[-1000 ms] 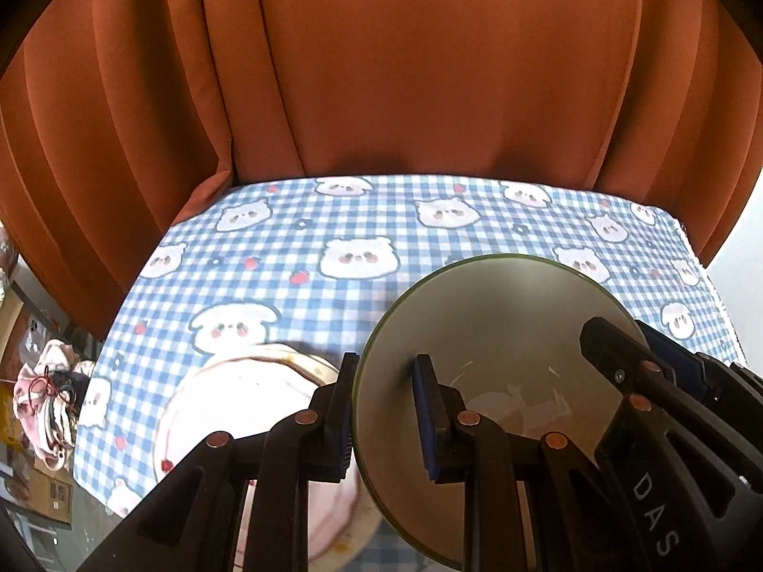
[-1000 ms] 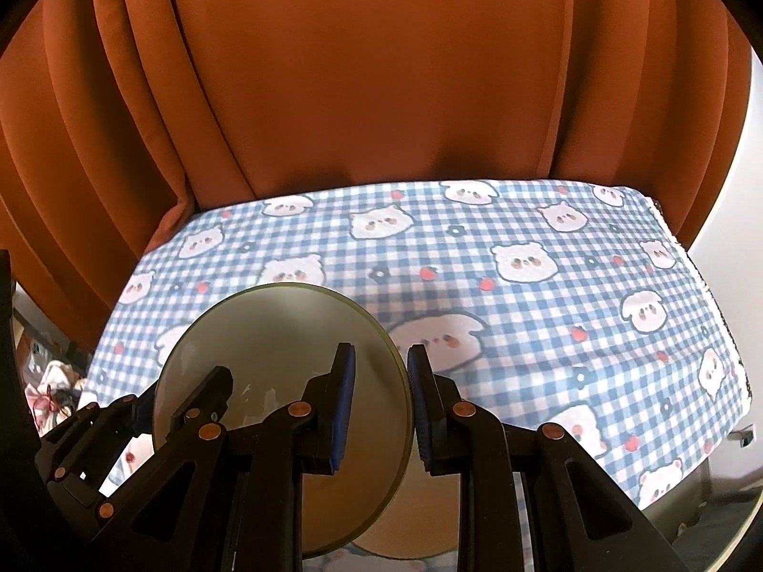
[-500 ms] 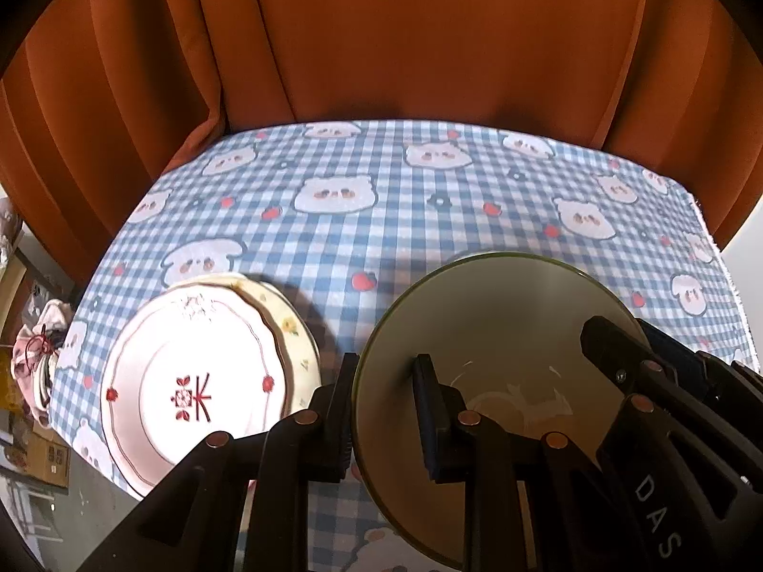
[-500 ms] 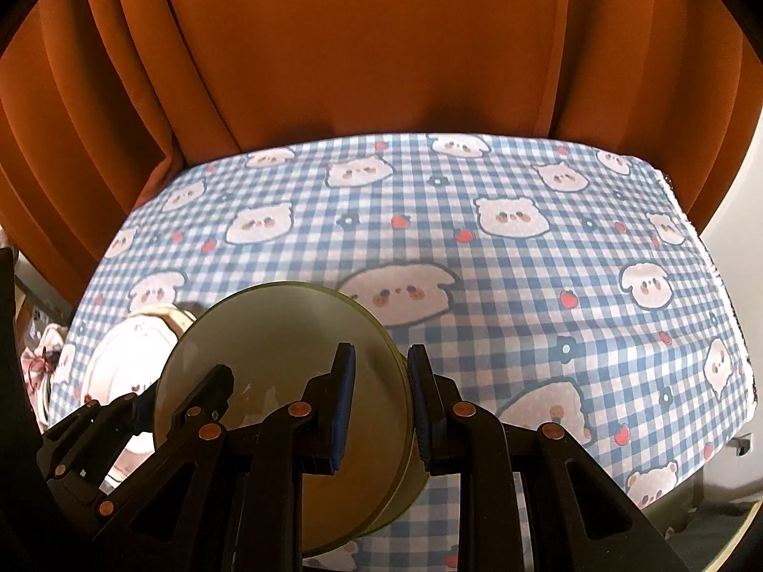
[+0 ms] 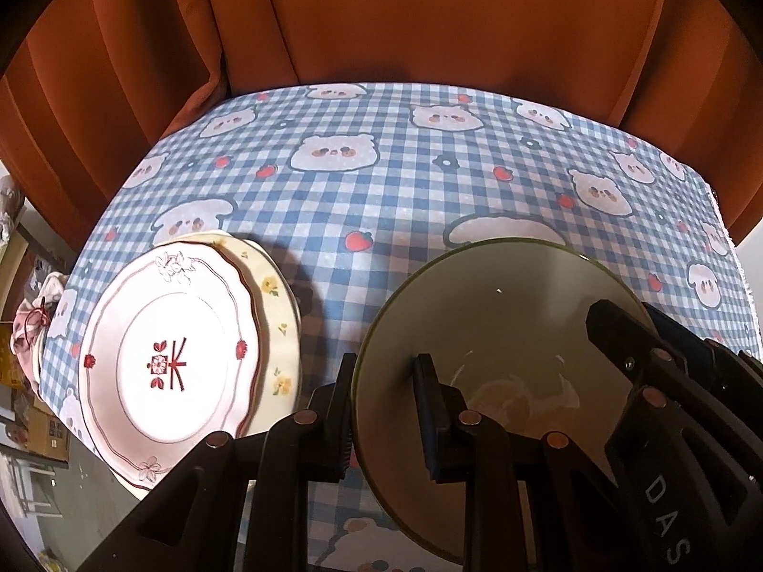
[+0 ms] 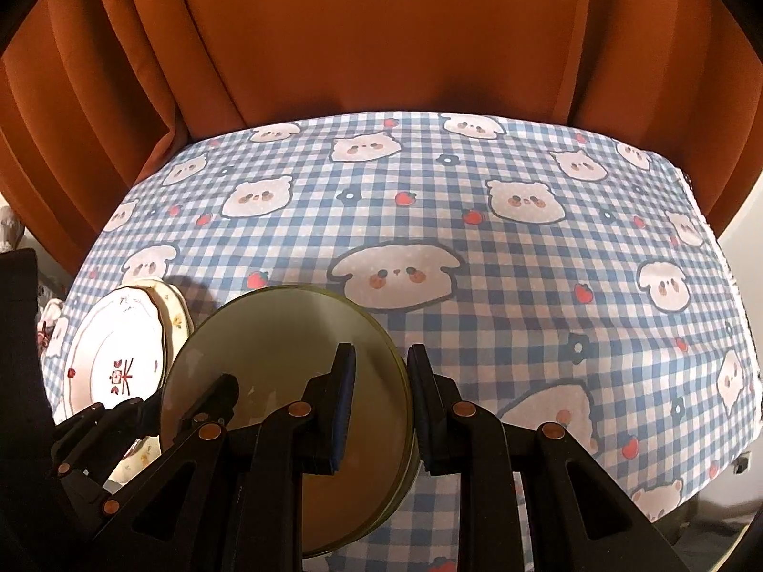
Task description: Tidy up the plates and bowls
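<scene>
An olive-green bowl (image 5: 505, 314) is held off the table by both grippers. My left gripper (image 5: 384, 410) is shut on its left rim. My right gripper (image 6: 381, 403) is shut on its right rim; the bowl shows in the right wrist view (image 6: 276, 343) too. The right gripper's black fingers (image 5: 634, 352) reach over the bowl's far side in the left wrist view. A pink plate with a red motif (image 5: 167, 362) lies on a cream flowered plate (image 5: 276, 305) at the table's left edge; the stack also shows in the right wrist view (image 6: 114, 357).
The table wears a blue checked cloth with bear prints (image 5: 405, 190). Orange curtains (image 5: 381, 24) hang close behind it. Boxes and a pink bundle (image 5: 33, 333) lie on the floor past the left edge. A white wall (image 6: 744, 238) stands at the right.
Both grippers have risen and drawn back with the bowl, so more of the table shows. The plate stack has come fully into view at the left.
</scene>
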Demonstrator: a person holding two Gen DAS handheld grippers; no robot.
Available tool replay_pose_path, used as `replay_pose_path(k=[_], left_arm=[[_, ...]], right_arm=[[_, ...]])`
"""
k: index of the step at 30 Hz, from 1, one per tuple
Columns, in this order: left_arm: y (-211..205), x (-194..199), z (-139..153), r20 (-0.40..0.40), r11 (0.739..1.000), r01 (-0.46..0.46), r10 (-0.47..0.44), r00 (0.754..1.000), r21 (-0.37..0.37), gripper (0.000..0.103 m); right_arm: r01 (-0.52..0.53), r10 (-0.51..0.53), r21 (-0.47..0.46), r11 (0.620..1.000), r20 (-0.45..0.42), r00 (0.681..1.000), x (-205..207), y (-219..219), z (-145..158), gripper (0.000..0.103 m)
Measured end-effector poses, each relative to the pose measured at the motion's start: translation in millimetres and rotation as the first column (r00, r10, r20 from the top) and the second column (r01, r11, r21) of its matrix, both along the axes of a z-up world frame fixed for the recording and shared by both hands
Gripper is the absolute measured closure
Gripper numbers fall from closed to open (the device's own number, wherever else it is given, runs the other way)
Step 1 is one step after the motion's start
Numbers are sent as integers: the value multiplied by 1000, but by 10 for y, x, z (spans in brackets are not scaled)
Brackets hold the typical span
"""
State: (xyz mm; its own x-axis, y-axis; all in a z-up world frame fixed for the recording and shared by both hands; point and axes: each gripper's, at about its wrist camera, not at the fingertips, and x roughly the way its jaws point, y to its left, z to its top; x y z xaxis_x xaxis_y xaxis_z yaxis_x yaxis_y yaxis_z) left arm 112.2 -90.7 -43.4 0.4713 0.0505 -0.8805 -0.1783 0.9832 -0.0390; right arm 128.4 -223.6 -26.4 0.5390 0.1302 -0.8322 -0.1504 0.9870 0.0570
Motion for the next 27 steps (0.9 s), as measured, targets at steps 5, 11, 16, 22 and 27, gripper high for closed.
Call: replay_pose_path(k=[5,11,16,22,27], left_arm=[[-9,-20,-28,5,1000,-10,10,1000,-11,82],[-15,-49,-28,19,1000,-13,14,1000,-18,82],[25,-92,-24,36,997,7,-5,999,-76,68],[132,-93,-22,48,992,23,-17,999,-122,45],[184,-24,-124,18,984,61,-58,998,-170,42]], right_arm=[[-17,17,-14,1000,8,1000,0,-3,-29,77],[-29,29,-18,999,14,999,-12,0,-37,74],[-25,26,-4,1000,9,1000,-30,-3,-35,64],[-4,4,26,1000,14,1000,-54,-18,-10,37],[48,-47,23,999,-28,999,-15,-10,-93,37]])
